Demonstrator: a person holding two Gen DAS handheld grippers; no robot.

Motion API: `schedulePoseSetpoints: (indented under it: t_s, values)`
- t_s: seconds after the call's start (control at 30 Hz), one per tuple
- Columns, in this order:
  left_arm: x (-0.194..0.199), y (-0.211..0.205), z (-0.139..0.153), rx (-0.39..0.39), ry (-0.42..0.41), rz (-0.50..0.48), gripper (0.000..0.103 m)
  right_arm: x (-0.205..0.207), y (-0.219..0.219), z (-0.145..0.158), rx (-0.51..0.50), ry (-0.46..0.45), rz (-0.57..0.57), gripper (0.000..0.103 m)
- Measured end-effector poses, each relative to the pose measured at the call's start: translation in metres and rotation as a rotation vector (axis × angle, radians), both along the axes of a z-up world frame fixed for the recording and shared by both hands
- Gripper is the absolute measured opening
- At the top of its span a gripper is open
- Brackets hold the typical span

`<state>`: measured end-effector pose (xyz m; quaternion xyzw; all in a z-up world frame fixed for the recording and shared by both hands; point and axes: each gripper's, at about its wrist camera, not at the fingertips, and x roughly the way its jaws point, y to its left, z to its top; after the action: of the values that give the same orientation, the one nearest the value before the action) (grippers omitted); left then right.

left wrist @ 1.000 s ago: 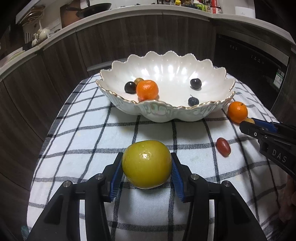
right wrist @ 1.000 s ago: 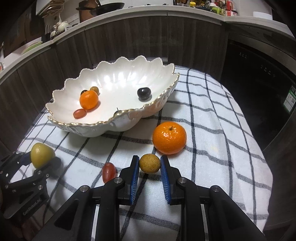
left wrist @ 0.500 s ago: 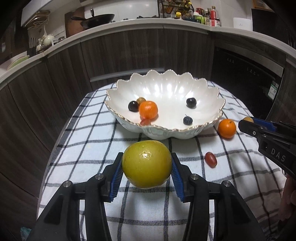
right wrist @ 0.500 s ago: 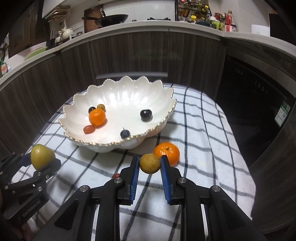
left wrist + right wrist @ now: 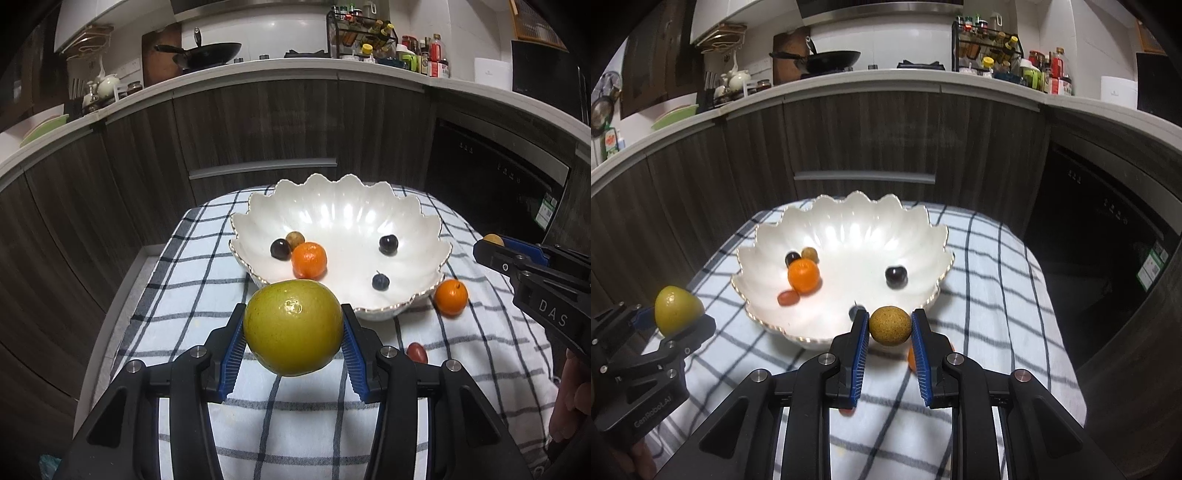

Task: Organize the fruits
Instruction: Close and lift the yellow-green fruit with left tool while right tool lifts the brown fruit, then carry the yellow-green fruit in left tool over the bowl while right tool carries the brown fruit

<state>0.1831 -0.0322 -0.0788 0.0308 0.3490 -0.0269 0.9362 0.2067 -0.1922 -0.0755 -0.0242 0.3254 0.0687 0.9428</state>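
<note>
Glossy round green fruit [image 5: 293,326], scalloped white bowl [image 5: 424,229]

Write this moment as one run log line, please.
left claw: holds green fruit | right claw: holds brown fruit | bowl: ahead

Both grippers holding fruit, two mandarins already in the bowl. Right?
Not quite: only one mandarin sits in the bowl; the other mandarin lies on the cloth beside it, as the left wrist view shows. Both grippers do hold fruit.
</note>
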Motion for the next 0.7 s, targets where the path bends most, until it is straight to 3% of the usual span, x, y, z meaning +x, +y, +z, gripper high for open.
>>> schedulePoseSetpoints:
  t_s: [0.7]
  values:
    - [0.037, 0.004, 0.031, -0.020, -0.032, 0.016, 0.048, 0.036, 0.002, 0.040, 0.013, -0.064, 0.006, 0.025]
